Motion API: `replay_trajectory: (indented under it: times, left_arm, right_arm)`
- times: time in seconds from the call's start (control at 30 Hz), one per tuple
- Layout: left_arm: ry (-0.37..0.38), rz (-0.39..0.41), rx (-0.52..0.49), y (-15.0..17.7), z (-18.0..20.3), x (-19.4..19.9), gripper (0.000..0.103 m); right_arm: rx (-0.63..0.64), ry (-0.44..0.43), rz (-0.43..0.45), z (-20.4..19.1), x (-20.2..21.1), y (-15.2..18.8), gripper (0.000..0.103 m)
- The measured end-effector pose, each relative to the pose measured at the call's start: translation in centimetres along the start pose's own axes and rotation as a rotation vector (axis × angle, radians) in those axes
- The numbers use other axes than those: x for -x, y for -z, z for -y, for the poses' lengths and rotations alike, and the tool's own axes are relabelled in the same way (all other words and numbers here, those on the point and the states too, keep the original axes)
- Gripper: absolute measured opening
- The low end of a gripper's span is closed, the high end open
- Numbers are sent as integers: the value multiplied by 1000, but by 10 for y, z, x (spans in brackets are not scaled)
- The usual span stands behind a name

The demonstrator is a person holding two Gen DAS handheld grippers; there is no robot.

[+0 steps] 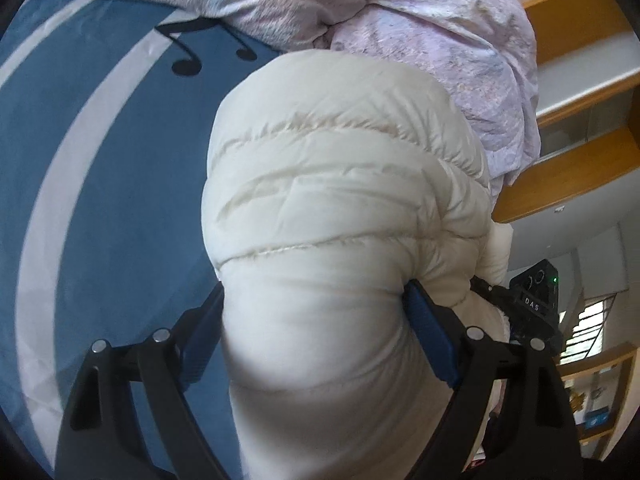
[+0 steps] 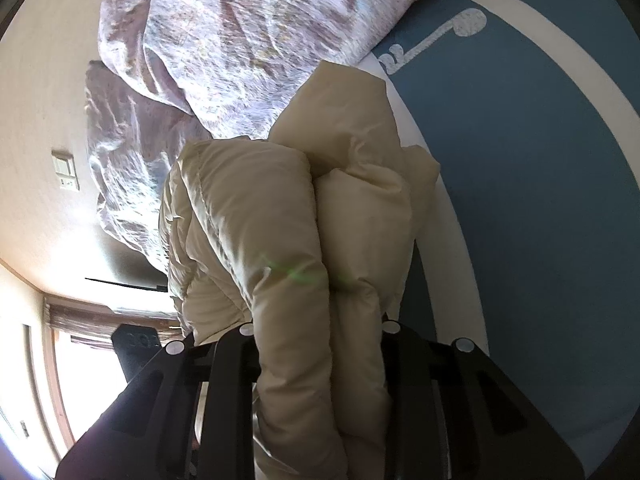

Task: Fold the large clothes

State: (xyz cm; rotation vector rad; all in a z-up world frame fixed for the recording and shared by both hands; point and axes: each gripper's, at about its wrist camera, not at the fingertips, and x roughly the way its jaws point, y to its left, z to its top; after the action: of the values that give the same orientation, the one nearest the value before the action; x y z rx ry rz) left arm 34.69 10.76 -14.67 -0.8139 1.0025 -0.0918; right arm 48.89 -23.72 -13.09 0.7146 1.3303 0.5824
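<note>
Both grip the cream puffer jacket (image 1: 340,208) over the blue bed (image 1: 120,200): left hand-held gripper (image 1: 320,320) spread wide around a thick roll, right hand-held gripper (image 2: 320,344) pinched narrow on bunched folds; jacket stretches away toward the lilac quilt (image 2: 224,40).

Cream quilted puffer jacket (image 1: 320,208), bulky, stitched in horizontal channels, bunched into thick folds. Left wrist view: fills centre to 6 o'clock, rounded bulge toward 12. Right wrist view: jacket (image 2: 280,240) doubled lengthwise, two padded lobes side by side, loose end pointing to 1 o'clock.
</note>
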Motion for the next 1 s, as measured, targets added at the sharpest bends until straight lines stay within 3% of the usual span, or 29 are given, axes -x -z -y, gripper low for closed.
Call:
replay_trajectory:
  times: [0.1, 0.27, 0.43, 0.67, 1.0]
  left_arm:
    - [6, 11, 2, 2, 2, 1, 75]
    - [1, 43, -29, 0, 8, 8, 47]
    - [-18, 87, -91, -9, 18, 25, 31]
    - [-61, 173, -119, -43, 9, 57, 28]
    - [-173, 240, -74, -79, -24, 80, 28]
  right_arm:
    - [-9, -5, -1, 2, 0, -1, 25]
    - [-25, -35, 0, 6, 0, -3, 25]
    - [-9, -64, -2, -4, -4, -10, 23]
    - [48, -104, -25, -40, -33, -22, 23]
    - [132, -63, -97, -81, -93, -27, 23]
